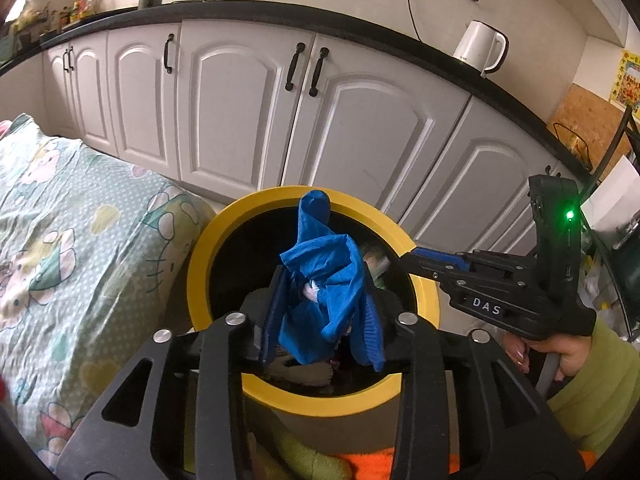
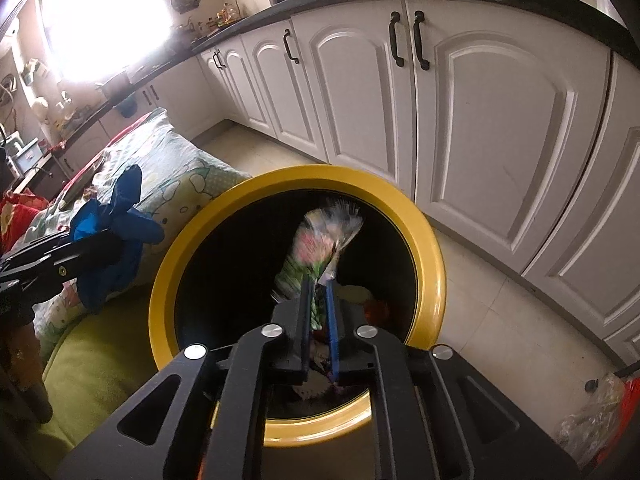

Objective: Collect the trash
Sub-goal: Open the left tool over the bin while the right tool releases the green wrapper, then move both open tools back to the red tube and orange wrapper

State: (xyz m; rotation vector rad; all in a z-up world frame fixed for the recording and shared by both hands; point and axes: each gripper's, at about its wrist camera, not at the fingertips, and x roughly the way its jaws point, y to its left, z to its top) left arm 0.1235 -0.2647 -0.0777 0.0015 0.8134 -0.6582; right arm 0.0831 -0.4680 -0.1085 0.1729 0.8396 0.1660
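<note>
Nearest the left wrist lens, the left gripper [image 1: 324,300] is clamped on a crumpled blue cloth [image 1: 326,276], its 2 fingers [image 1: 370,332] pressing the bundle from either side. The cloth hangs directly above the mouth of the yellow-rimmed bin [image 1: 200,264], with one twisted end rising past the bin's far rim. In the right wrist view the same cloth [image 2: 116,236] sits just outside the bin's left rim, over the patterned bedding [image 2: 188,176].

The right gripper [image 2: 320,300] is closed narrow on a crinkled plastic wrapper [image 2: 324,240] printed in green and pink, blurred at its top. The wrapper stands up from the fingers [image 2: 332,320] inside the ring of the bin [image 2: 432,272], above its dark interior, where more rubbish lies at the bottom. From the left wrist view the right gripper [image 1: 408,258] reaches over the bin's right rim.

White cabinets [image 1: 240,112] run behind the bin, and a white kettle [image 1: 480,46] stands on the dark counter [image 1: 360,28] above them.
</note>
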